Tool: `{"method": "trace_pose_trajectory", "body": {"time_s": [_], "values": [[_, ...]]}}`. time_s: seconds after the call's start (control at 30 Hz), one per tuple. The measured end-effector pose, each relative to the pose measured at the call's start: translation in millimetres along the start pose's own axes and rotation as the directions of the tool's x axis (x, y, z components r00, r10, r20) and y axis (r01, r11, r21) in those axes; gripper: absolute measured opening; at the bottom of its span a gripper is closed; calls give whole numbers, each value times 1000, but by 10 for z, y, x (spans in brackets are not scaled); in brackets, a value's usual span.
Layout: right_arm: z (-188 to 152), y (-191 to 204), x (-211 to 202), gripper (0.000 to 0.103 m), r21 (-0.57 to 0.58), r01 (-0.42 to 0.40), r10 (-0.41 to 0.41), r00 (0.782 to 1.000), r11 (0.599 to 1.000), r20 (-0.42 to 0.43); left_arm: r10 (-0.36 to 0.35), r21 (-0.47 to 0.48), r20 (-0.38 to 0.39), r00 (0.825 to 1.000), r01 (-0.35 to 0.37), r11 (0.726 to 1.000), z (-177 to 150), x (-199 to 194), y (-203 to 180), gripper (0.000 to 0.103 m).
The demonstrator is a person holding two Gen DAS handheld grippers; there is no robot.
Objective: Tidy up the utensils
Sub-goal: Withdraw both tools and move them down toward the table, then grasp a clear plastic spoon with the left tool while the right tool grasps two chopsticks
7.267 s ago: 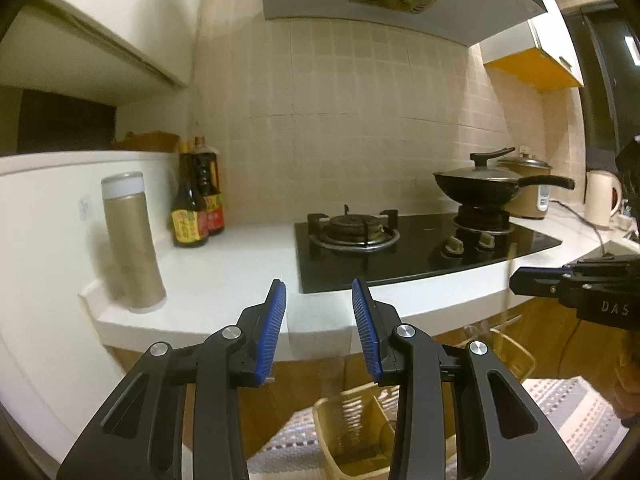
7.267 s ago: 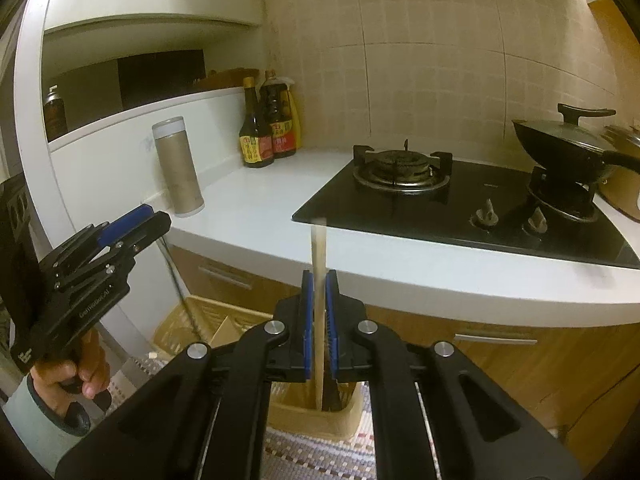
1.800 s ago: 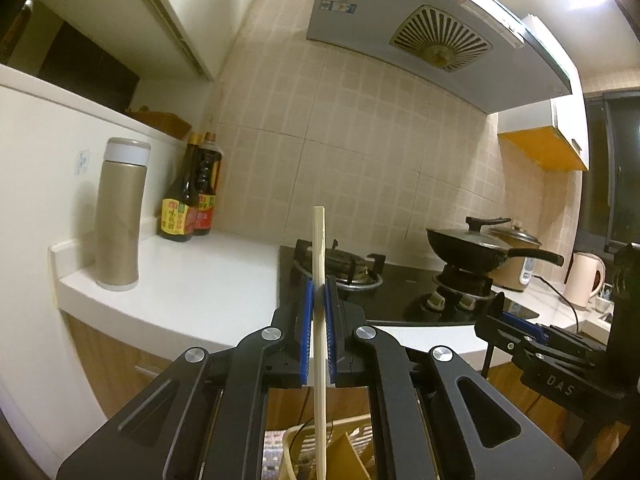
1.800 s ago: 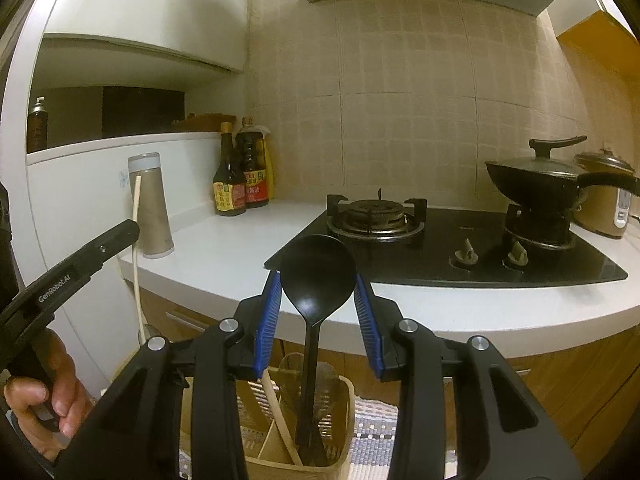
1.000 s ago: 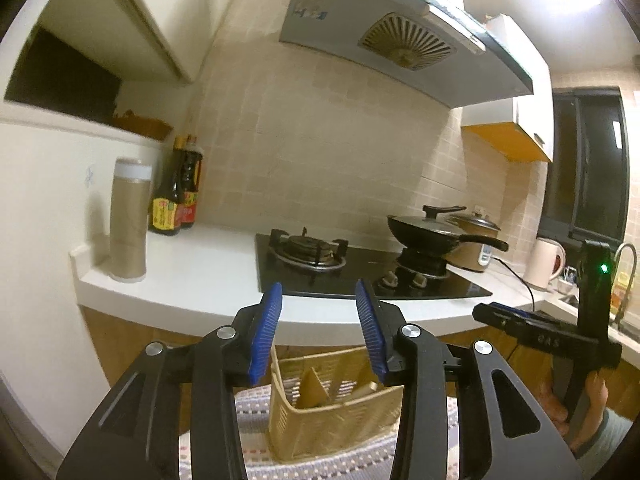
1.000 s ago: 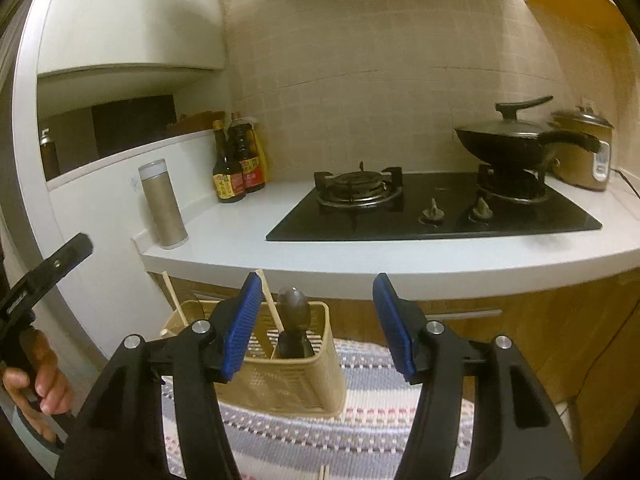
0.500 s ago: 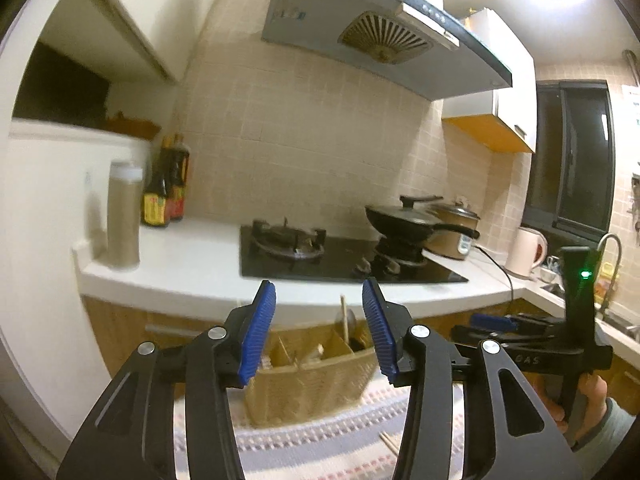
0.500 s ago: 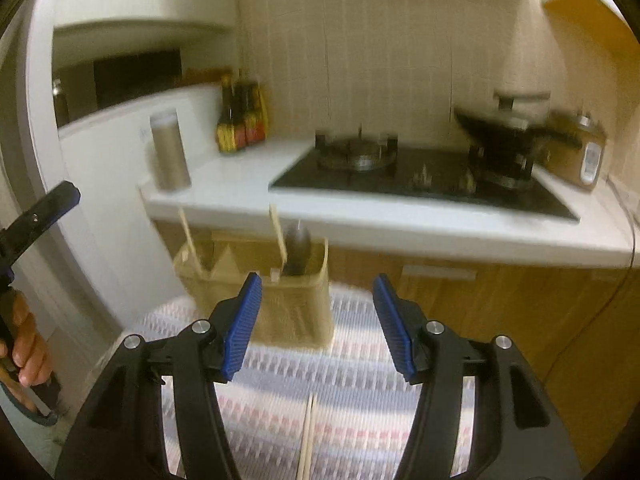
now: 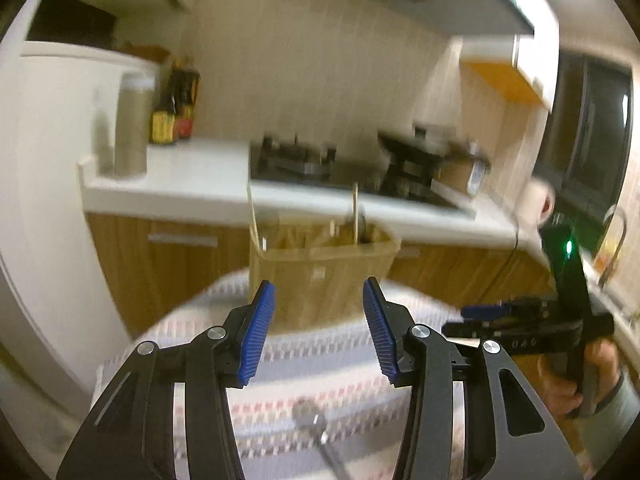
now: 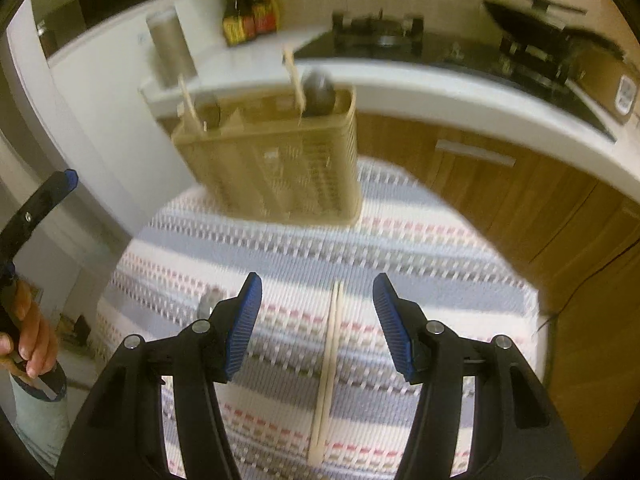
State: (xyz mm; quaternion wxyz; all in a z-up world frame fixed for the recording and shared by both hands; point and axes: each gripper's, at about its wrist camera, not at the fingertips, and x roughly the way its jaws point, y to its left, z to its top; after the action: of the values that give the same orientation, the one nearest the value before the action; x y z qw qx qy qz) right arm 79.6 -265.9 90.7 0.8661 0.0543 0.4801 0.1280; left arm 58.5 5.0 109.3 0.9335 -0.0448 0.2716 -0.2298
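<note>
Our right gripper (image 10: 317, 312) hung with its jaws apart and empty, tilted down at the striped mat (image 10: 440, 264). A pair of chopsticks (image 10: 329, 364) lay flat on the mat directly between and below its fingers, seemingly lined up for a pickup. The basket (image 10: 280, 168) stood ahead, holding a ladle (image 10: 318, 92) upright. Our left gripper (image 9: 318, 320) was likewise released and empty, with a metal utensil (image 9: 316, 428) on the mat just below it.
</note>
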Motion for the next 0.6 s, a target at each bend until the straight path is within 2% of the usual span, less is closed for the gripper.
{"method": "trace_pose_trajectory", "body": {"time_s": [0.1,0.17,0.23,0.3,0.37,0.43,0.6], "values": [[-102,0,261,54,19,-18,20,993,1000,-118,35,36,-132,991,-30,999,-150,185,-55,44],[-155,-25,389,54,48,-42,50,984,998,-172,28,32,-233,972,-21,999,-281,335,-62,44],[-203,-65,505,53,80,-46,63,975,996,-213,14,17,-317,948,-9,1000,-391,464,-53,44],[-233,-102,601,48,102,-43,67,967,994,-244,-4,0,-394,919,4,1000,-509,600,-46,44],[-269,-141,720,36,118,-24,57,956,993,-288,-16,-9,-447,895,14,1000,-596,699,-31,44],[-289,-151,791,36,127,-21,60,948,992,-311,-24,-24,-481,876,14,1000,-663,769,-14,44],[-271,-102,952,35,105,7,31,936,994,-349,-35,-27,-580,814,24,999,-803,1024,-4,44]]}}
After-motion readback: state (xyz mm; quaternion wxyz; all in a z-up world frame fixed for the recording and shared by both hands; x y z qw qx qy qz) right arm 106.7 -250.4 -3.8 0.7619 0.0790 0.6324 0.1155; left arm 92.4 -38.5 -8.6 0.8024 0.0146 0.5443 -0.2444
